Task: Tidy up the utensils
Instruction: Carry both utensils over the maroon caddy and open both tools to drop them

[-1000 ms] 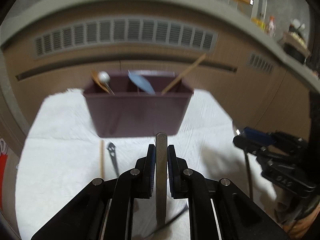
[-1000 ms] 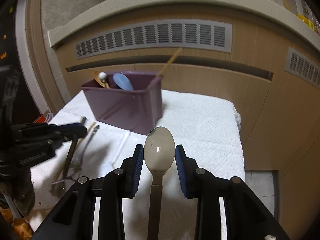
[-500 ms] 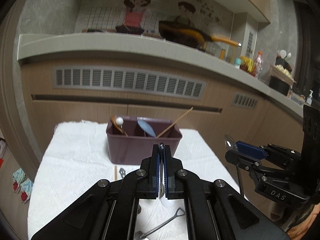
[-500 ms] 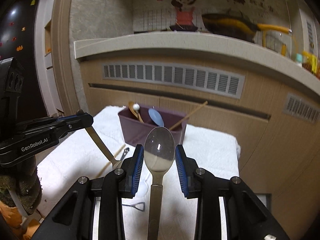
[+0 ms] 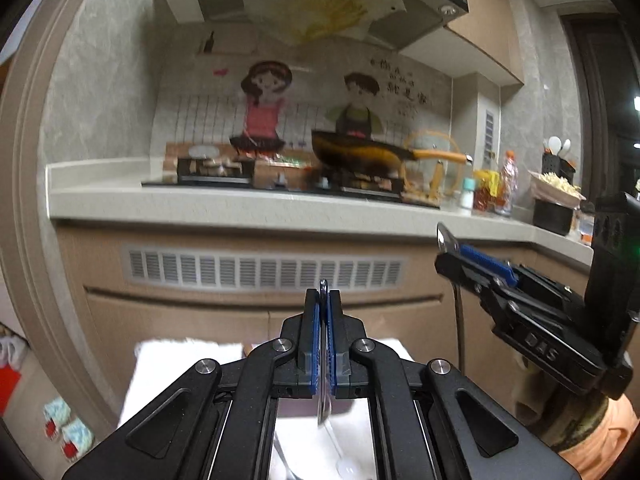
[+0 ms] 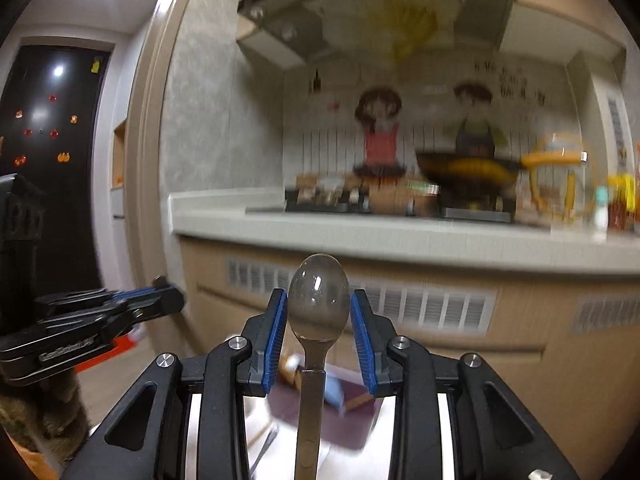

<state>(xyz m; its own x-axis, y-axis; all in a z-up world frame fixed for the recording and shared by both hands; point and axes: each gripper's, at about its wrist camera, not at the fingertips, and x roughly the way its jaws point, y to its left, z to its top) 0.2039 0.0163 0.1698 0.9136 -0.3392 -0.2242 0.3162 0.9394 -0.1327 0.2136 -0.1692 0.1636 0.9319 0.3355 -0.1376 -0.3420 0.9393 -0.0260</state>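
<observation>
My left gripper (image 5: 323, 312) is shut on a thin metal utensil (image 5: 323, 384), seen edge-on between the blue pads; it also shows in the right wrist view (image 6: 160, 300). My right gripper (image 6: 319, 312) is shut on a metal spoon (image 6: 318, 304), bowl upward between the pads; it also shows in the left wrist view (image 5: 452, 248). Both are lifted high and face the kitchen counter. The purple utensil holder (image 6: 352, 412) is low in the right wrist view, mostly hidden behind the fingers. The white cloth (image 5: 180, 364) lies below.
A kitchen counter (image 5: 240, 204) with a stove and a wok (image 5: 360, 152) runs across ahead, with vented cabinet fronts (image 5: 260, 268) under it. Bottles and a dark pot (image 5: 552, 208) stand at the counter's right end. A dark doorway (image 6: 52, 160) is on the left.
Both grippers have risen and tilted up, each still holding its utensil. The holder and cloth have dropped to the bottom of the views; the counter top and wall now fill them.
</observation>
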